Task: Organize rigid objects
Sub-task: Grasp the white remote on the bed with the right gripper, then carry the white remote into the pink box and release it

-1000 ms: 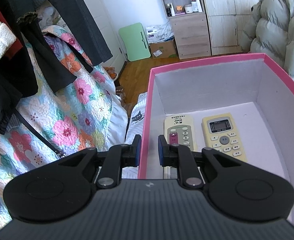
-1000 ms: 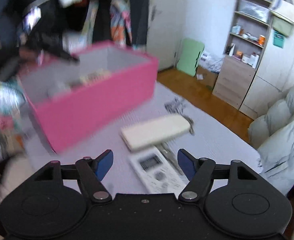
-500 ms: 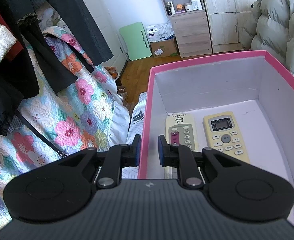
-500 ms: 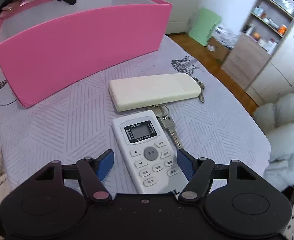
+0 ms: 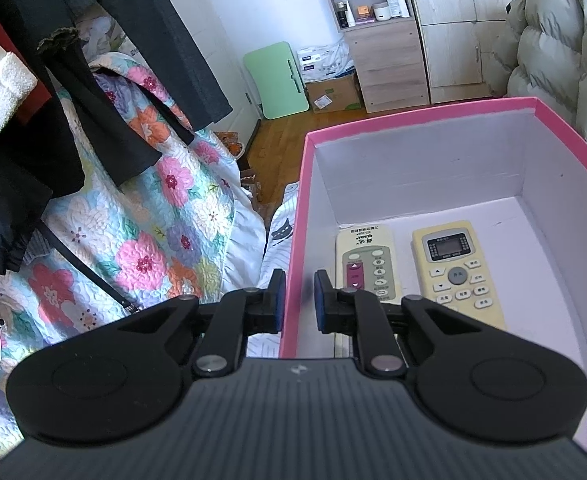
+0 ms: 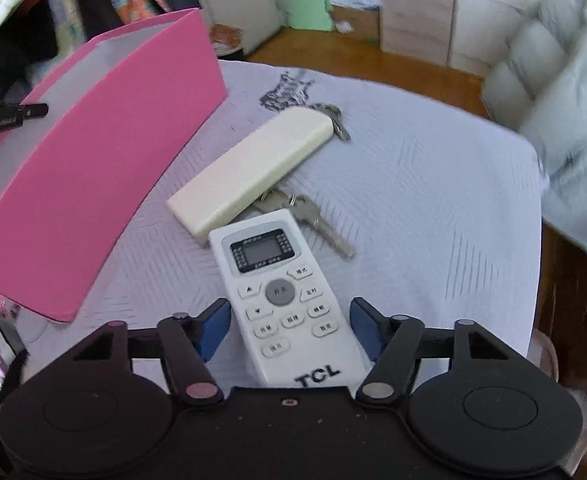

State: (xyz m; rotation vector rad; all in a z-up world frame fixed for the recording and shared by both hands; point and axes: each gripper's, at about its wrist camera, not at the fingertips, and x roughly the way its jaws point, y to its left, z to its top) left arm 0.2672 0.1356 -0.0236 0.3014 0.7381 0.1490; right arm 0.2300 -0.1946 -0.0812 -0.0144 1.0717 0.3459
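Left wrist view: the left hand-held gripper (image 5: pixel 297 300) is clenched on the near-left wall of the pink box (image 5: pixel 421 120), one pad outside, one inside; within the box, on its white floor, lie two remote controls face up, side by side and apart: a cream remote with a magenta button (image 5: pixel 367 264) at 12 o'clock of the gripper, and a yellowed remote with a display (image 5: pixel 455 268) at 1 o'clock.

Right wrist view: the right hand-held gripper (image 6: pixel 287 324) is released, its jaws having just been closing, with the lower half of the white TCL remote (image 6: pixel 281 296) between the blue pads, neither pad pressing on it; the remote rests face up on the pale patterned cloth of the counter (image 6: pixel 433 184); at its 12 o'clock lies a cream remote face down (image 6: pixel 253 170), overlapping a bunch of keys (image 6: pixel 317 220); the pink box (image 6: pixel 105 152) stands at 10 o'clock, apart from both remotes.
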